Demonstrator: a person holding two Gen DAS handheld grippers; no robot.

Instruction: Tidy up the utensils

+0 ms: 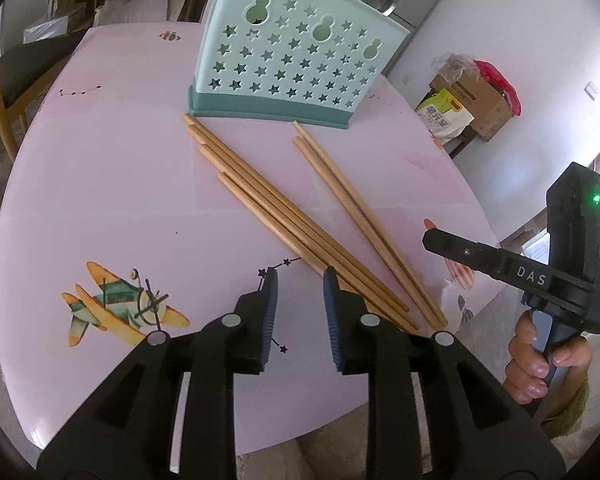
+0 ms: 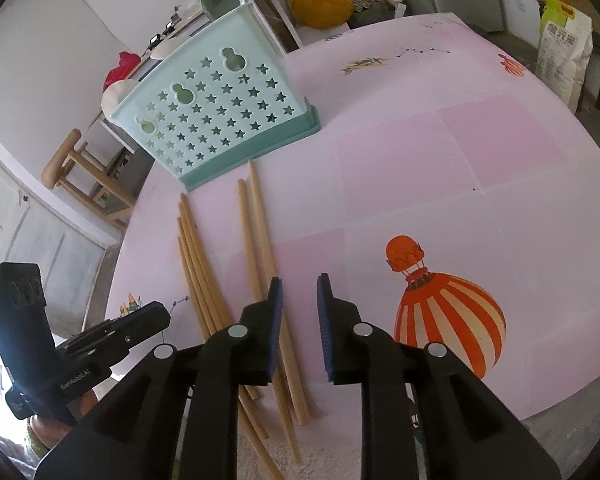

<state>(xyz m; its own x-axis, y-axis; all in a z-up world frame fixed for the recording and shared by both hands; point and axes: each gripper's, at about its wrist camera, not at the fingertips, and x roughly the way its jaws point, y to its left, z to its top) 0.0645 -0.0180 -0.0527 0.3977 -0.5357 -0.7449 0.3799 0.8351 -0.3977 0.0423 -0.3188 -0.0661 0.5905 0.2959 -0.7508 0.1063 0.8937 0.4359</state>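
Now, in the left wrist view, the left gripper (image 1: 300, 296) is hovering part-open and empty beside six chopsticks (image 1: 300, 220) lying near the holder (image 1: 292, 56). In the right wrist view, the right gripper (image 2: 299, 300) is likewise gaping slightly, empty; those light, stiff, slippery-looking sticks probably want pinching mid-shaft.

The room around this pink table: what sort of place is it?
Probably a home dining area. A round table with a child's cartoon cover holds chopsticks and a utensil holder; wooden chairs and a rice bag stand nearby.

"DAS" on right tongs (image 1: 430, 240); "GenRobot.AI" on left tongs (image 2: 162, 314).
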